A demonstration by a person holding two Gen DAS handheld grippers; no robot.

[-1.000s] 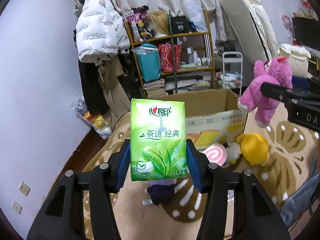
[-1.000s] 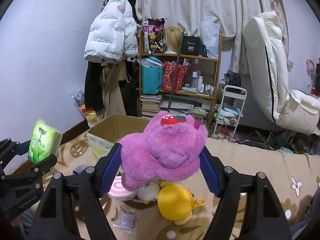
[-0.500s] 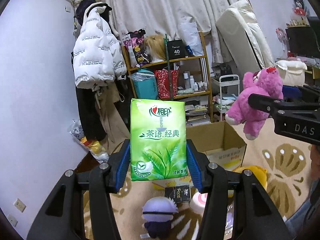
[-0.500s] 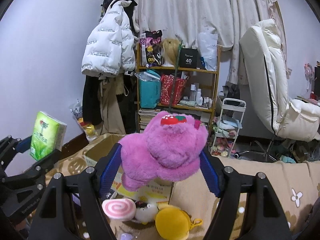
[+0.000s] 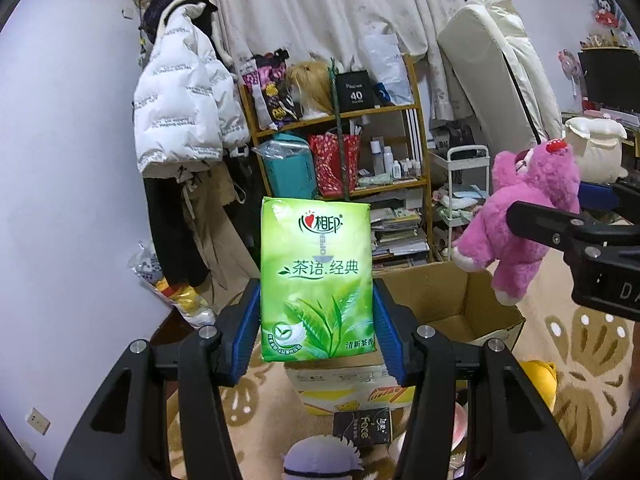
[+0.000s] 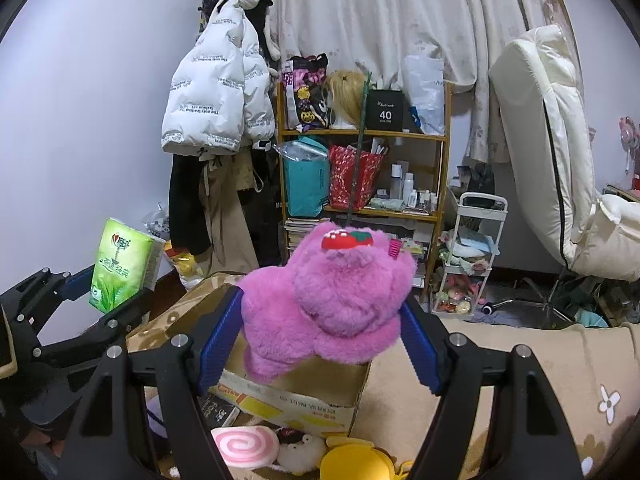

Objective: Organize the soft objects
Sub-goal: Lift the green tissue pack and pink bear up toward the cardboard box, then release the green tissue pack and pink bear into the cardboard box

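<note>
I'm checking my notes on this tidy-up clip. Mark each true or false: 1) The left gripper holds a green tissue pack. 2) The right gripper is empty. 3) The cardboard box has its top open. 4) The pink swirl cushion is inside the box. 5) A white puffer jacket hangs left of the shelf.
1) True: the left gripper is shut on the green tissue pack.
2) False: the right gripper grips the pink plush bear.
3) True: the cardboard box is open.
4) False: the pink swirl cushion lies on the rug in front of it.
5) True: the white puffer jacket hangs there.
</note>
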